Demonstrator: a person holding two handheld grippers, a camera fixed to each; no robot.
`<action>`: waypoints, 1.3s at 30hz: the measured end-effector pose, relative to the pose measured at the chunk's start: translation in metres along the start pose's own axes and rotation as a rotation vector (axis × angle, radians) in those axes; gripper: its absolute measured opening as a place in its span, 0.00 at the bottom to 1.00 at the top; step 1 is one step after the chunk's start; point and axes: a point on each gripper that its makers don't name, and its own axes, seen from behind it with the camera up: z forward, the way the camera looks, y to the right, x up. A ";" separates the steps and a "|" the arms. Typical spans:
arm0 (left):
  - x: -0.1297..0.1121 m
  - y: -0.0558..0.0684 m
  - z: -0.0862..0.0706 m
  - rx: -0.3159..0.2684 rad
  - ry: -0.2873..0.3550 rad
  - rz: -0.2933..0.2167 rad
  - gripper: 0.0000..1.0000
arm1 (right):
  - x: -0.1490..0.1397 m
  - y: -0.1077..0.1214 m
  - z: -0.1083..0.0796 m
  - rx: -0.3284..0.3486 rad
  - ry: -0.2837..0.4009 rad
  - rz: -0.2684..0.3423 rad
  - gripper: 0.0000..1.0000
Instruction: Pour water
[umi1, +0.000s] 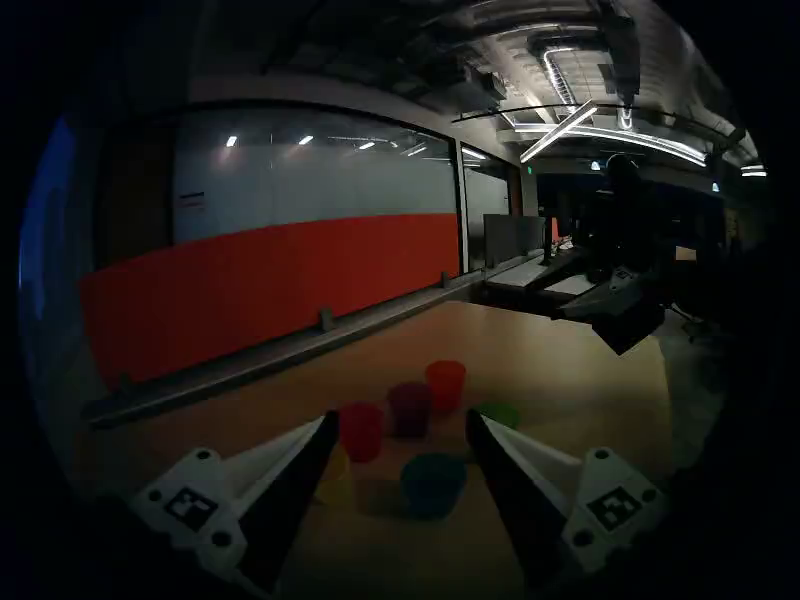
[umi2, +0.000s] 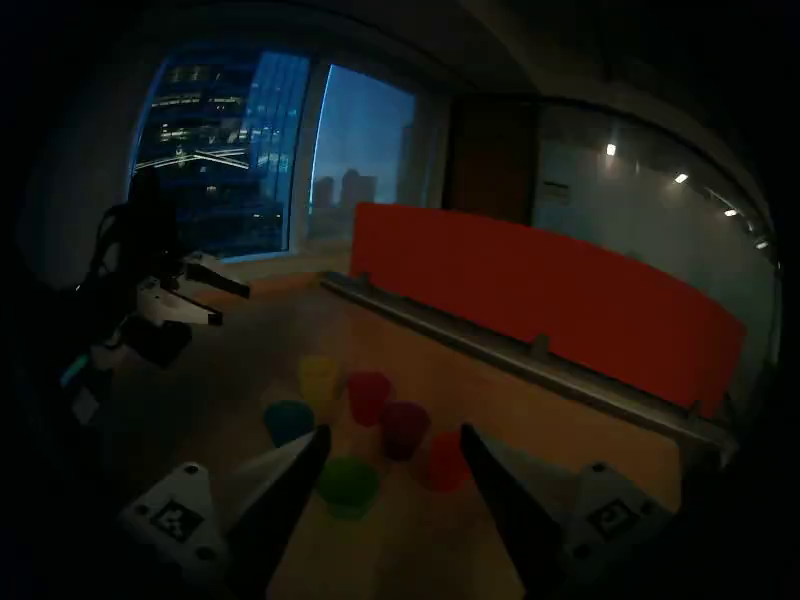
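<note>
Hovering over coloured cups (umi1: 360, 430) on table (umi1: 570, 370): left gripper (umi1: 400, 414) wide, empty; right gripper (umi2: 394, 428) wide, empty.

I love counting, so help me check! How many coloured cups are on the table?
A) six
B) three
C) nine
A, six: a yellow cup, red cup, maroon cup, orange cup, green cup and blue cup stand on the table.

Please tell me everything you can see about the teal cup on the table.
The teal cup is small, wider at the rim than at the base; it looks like plastic. It stands upright, mouth up, on the wooden table, at the edge of a group of coloured cups. Only the table seems to touch it. The dim light hides whether it holds water.
</note>
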 end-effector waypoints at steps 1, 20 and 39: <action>-0.004 0.001 0.001 -0.005 -0.006 0.000 0.94 | -0.001 -0.001 0.001 0.006 -0.004 -0.002 1.00; -0.057 0.013 0.020 -0.078 -0.100 -0.013 0.94 | -0.046 -0.019 0.024 0.082 -0.093 0.016 1.00; -0.109 0.026 0.043 -0.144 -0.210 -0.004 0.94 | -0.103 -0.037 0.050 0.140 -0.185 0.010 1.00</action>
